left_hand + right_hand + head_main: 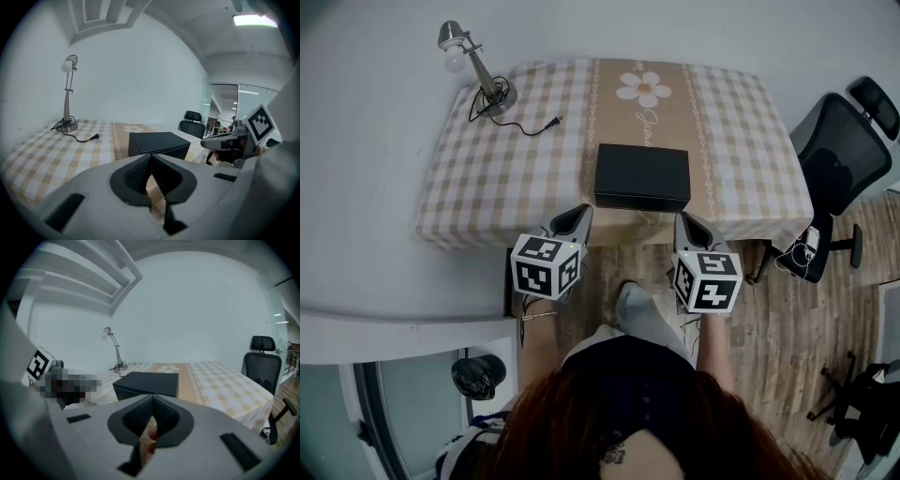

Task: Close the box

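A black box [642,174] lies on the checked tablecloth [487,187] near the front edge, its lid lying flat and down. It shows in the left gripper view [157,142] and the right gripper view [147,382] just beyond the jaws. My left gripper [581,211] hovers at the table's front edge, left of the box and apart from it. Its jaws [151,157] are shut on nothing. My right gripper [682,218] hangs at the box's front right, also apart, and is shut [152,399] and empty.
A desk lamp [478,70] with a loose cord and plug [539,127] stands at the table's back left. A black office chair [844,150] sits to the right of the table. A tan runner with a daisy [643,89] crosses the cloth.
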{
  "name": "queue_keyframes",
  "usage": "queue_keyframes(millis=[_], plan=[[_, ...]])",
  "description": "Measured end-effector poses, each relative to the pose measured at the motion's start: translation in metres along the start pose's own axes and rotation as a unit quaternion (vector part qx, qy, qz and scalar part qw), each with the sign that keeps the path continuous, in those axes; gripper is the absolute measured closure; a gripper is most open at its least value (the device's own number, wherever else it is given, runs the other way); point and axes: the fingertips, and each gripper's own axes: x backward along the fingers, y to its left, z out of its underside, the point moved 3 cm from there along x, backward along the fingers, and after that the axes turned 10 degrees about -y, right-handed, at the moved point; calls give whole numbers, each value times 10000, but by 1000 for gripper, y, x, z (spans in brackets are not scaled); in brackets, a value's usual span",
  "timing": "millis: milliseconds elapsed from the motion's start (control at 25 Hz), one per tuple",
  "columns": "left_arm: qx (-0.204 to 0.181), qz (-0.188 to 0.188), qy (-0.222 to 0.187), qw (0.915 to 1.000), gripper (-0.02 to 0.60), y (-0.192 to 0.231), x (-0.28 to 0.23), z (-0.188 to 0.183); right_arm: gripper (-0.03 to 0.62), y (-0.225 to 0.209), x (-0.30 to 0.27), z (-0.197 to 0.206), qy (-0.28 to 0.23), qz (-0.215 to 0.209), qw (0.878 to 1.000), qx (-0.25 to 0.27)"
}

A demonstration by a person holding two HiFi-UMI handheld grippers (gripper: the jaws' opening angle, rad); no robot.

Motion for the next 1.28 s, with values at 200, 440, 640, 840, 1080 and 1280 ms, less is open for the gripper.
queue_keyframes(millis=[200, 440, 640, 840, 1080, 1280], plan=[[-44, 16, -111, 9999, 552, -6, 20, -3, 577, 11, 15, -5, -124, 4, 9999, -22], [-142, 68, -301, 9994, 552, -18, 43, -10, 577, 24, 33, -11, -284, 14, 9996, 11], [-209, 108, -406, 9989, 552, -30, 59, -11, 577, 35, 46, -13, -337, -86, 9993, 94], [-264, 195, -478, 9983, 552, -44, 68, -11, 577, 45, 59, -17, -382, -216, 9989, 165], [-327, 340, -635, 9969, 552, -66, 79, -16, 577, 55, 77, -19, -481, -360, 9980, 192], [-494, 415, -701, 9955, 552, -81, 81, -18, 577, 57, 86, -22, -587, -414, 9970, 292]])
